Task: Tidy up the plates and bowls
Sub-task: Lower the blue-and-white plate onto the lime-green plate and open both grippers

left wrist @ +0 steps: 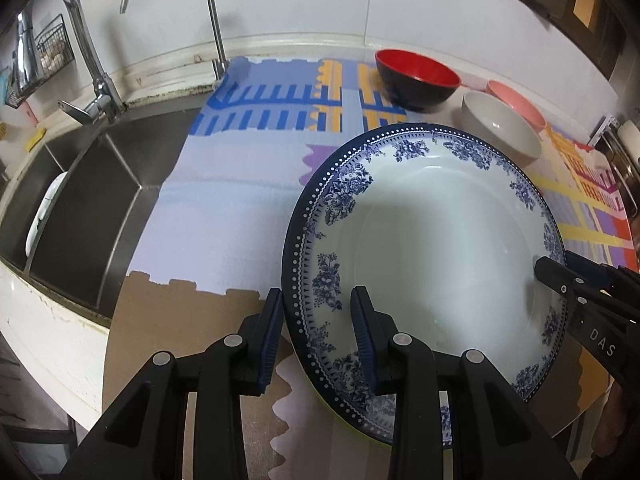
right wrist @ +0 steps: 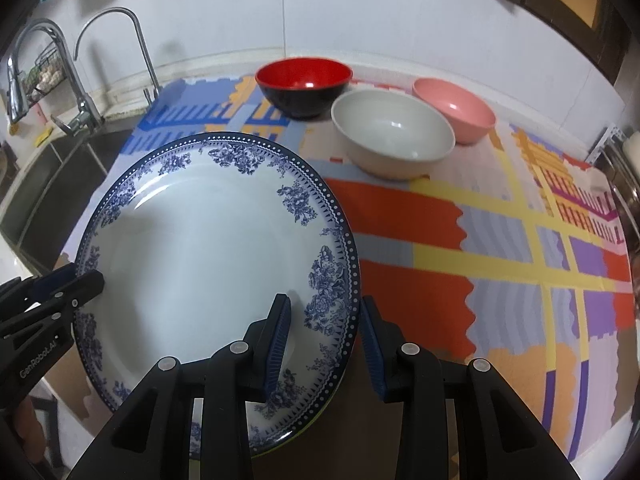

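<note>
Far left, sink sunk into the desk's left end, two taps on its back edge, wire basket on the wall behind. A white dish stands on edge in the sink's left compartment.

Patterned mat covers the desk from the sink edge across to the right end, blue-striped at the back left, orange and yellow toward the right.

Left claw clamped on the plate at its left rim: one finger outside the rim, the other on the plate's face. Plate is white with blue flowers and a dotted dark rim, sits near the desk's front edge, between the sink and the orange part of the mat. Cannot tell if it rests on the mat or is lifted; a thin yellow-green edge shows under its front rim.

Right claw clamped on the same plate's right rim, one finger on the face, one outside.

Behind the plate, toward the back edge: red-and-black bowl leftmost, grey bowl just right and nearer the front, touching or almost touching it, pink bowl right of that, close behind the grey one. All three upright, apart from the plate.

Far right edge, a metal rack, partly cut off.
</note>
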`<state>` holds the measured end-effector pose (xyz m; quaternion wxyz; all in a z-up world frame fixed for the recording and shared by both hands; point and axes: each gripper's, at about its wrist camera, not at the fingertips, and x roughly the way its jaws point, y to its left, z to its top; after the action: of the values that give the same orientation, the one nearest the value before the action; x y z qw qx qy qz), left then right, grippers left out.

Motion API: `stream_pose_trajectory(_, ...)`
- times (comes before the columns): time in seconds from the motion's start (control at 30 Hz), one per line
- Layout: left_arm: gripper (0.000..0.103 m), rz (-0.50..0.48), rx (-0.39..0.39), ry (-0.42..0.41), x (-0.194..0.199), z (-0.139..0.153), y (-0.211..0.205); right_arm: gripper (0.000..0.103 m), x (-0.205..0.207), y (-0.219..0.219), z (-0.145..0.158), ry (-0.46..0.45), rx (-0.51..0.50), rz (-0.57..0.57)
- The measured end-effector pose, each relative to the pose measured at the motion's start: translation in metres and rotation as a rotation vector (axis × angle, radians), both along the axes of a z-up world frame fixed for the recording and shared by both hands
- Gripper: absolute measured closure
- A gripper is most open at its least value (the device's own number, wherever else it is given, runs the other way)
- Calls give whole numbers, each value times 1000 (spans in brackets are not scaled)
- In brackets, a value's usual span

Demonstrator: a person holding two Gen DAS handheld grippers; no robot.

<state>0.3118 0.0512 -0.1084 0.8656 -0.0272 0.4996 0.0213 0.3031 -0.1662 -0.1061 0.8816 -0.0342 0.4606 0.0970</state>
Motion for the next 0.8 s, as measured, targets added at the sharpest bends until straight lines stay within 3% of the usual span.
stream_pose_trajectory(0.5, 69, 8, -1, 77, 6, -18, -3, 64, 8, 2, -18, 85, -20, 23)
stream_pose_trajectory(0.8, 62, 6, 2, 93, 11, -22, -5, 63, 13, 0, -27, 130, 0, 25)
